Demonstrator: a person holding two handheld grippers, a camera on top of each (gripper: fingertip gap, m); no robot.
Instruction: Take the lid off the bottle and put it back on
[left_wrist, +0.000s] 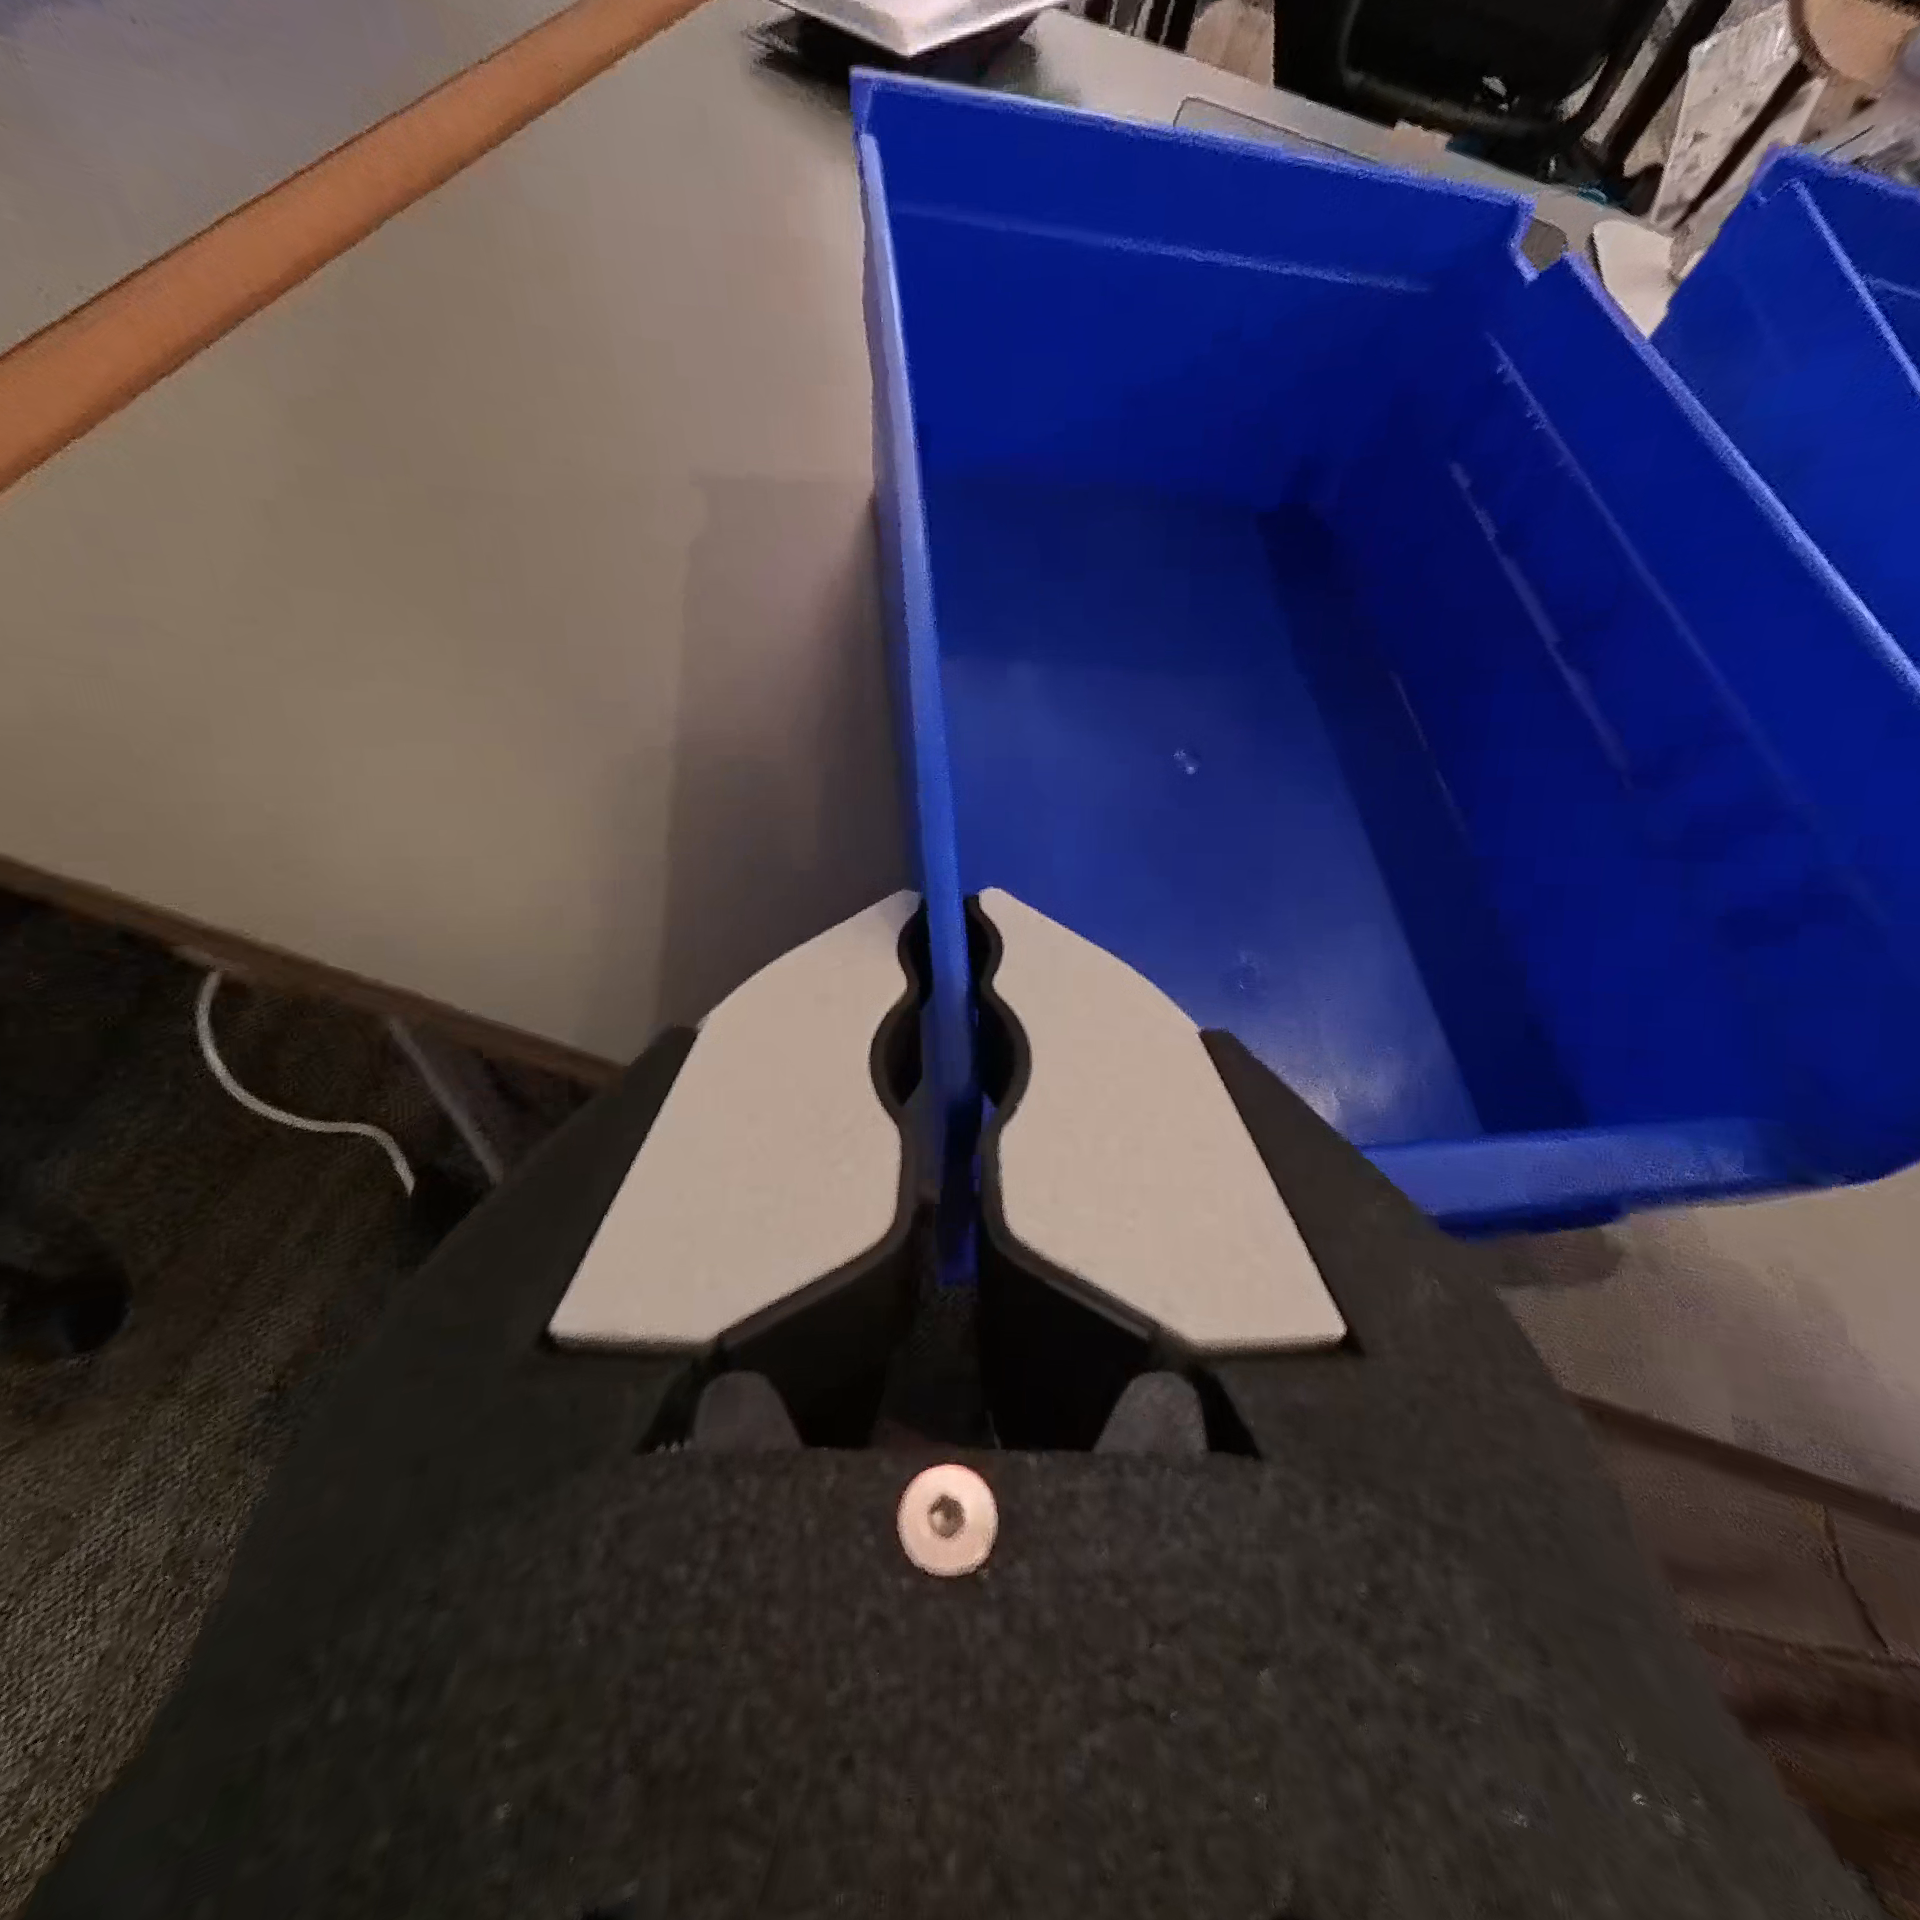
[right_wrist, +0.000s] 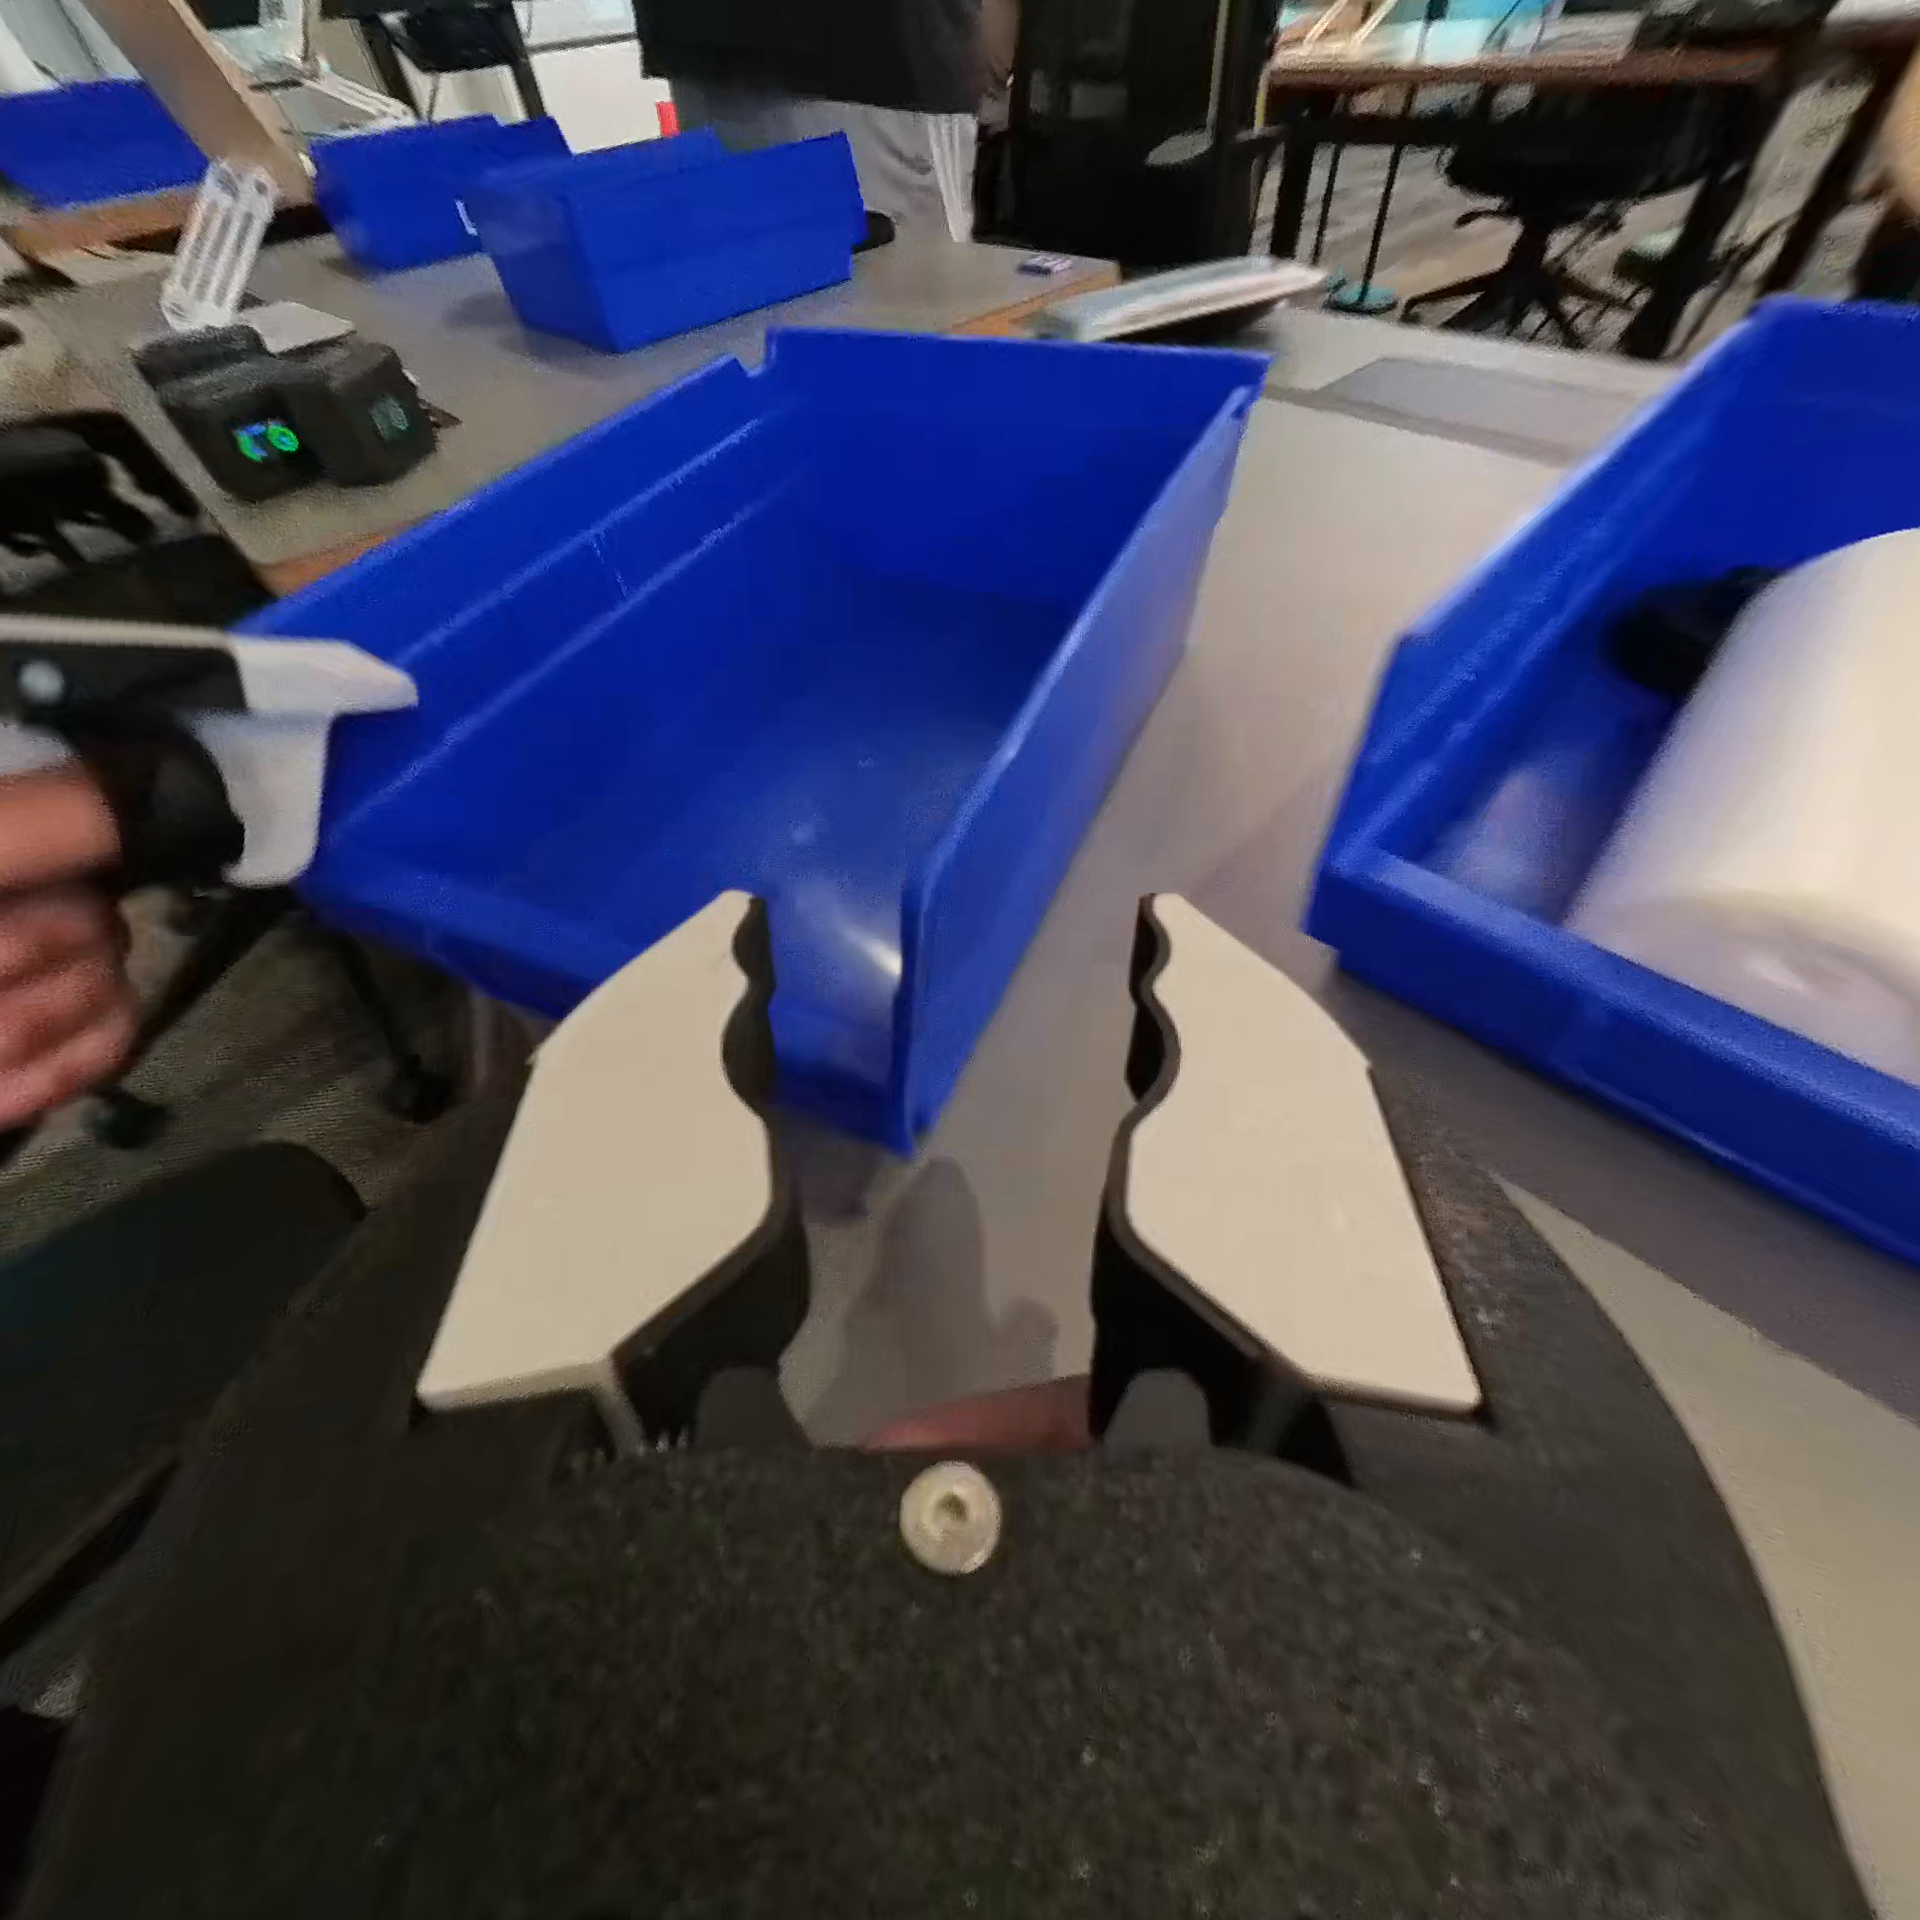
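Closest to the lens in the left wrist view, the left gripper (left_wrist: 943, 997) is clenched on the thin side wall of an empty blue bin (left_wrist: 1195, 727); both grey fingers (left_wrist: 800, 1101) press flat against that wall, one outside it and one inside. The right wrist view shows the same gripper at the left edge, held by a hand (right_wrist: 52, 935), its fingers at the bin's near-left corner. The bin sits at the near corner of a grey table (left_wrist: 468, 520), with its front edge reaching out past the table edge over the dark carpet (left_wrist: 156, 1195), where a white cable (left_wrist: 281, 1101) lies.

The right gripper (right_wrist: 951, 997) is released, its jaws wide apart with nothing between the pads. It hangs just before the bin's near-right corner: the left finger overlaps the bin's low front lip, the right finger stands over bare table, and neither visibly touches the plastic.

Just to the right, a second blue bin (right_wrist: 1455, 914) holds a large white rounded object (right_wrist: 1787, 790) with something dark behind it; whether this is the bottle I cannot tell, and no lid is distinguishable.

Farther back, more blue bins (right_wrist: 665, 239) stand on the next table beside black devices (right_wrist: 291, 416) with small lit displays. Beyond them are chairs, desks and a standing person (right_wrist: 831, 83).
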